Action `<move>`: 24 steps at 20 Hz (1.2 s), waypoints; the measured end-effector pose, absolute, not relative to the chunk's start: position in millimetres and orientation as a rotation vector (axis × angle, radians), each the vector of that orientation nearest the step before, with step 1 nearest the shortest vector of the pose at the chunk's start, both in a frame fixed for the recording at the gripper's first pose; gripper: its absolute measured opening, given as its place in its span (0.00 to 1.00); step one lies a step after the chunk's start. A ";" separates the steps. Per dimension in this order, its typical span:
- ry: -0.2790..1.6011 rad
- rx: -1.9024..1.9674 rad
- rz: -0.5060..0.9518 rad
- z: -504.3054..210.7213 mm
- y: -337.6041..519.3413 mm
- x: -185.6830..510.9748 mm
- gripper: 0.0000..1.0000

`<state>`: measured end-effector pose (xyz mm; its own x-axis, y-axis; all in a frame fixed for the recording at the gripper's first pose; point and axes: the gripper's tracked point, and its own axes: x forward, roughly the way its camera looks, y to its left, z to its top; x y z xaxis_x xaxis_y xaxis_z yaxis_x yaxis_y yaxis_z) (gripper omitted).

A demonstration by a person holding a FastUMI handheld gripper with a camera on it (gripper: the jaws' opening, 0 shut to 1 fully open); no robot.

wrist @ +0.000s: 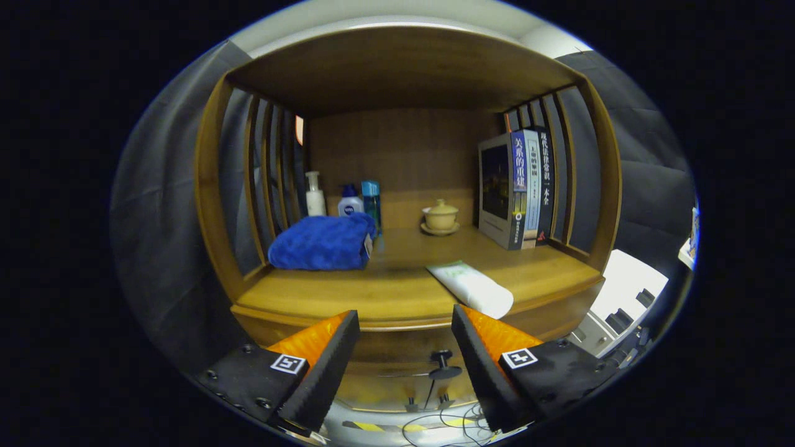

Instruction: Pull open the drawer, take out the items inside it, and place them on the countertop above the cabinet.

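— How is the claw (405, 329) held?
— Wide open, nothing gripped; the drawer knob (442, 357) is seen between its fingers, untouched.
— And the tabletop (397, 288)?
— A white tube (473, 288) is laid just beyond the right finger, a blue towel (323, 242) further left.

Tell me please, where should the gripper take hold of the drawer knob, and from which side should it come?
Grip the dark drawer knob around its thin stem, just behind the round head, coming straight from the front. It sticks out from the cabinet front below the countertop, so the head would probably stop the fingers slipping off on the pull. The gripper is open, with the knob between and just below its fingertips.
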<state>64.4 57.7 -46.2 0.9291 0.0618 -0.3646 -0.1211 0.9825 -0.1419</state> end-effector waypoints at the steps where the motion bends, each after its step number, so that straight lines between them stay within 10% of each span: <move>1: 0.346 -0.156 0.091 -32.0 60.3 62.4 0.99; 24: 0.105 -0.206 0.036 112.0 46.7 -5.1 0.98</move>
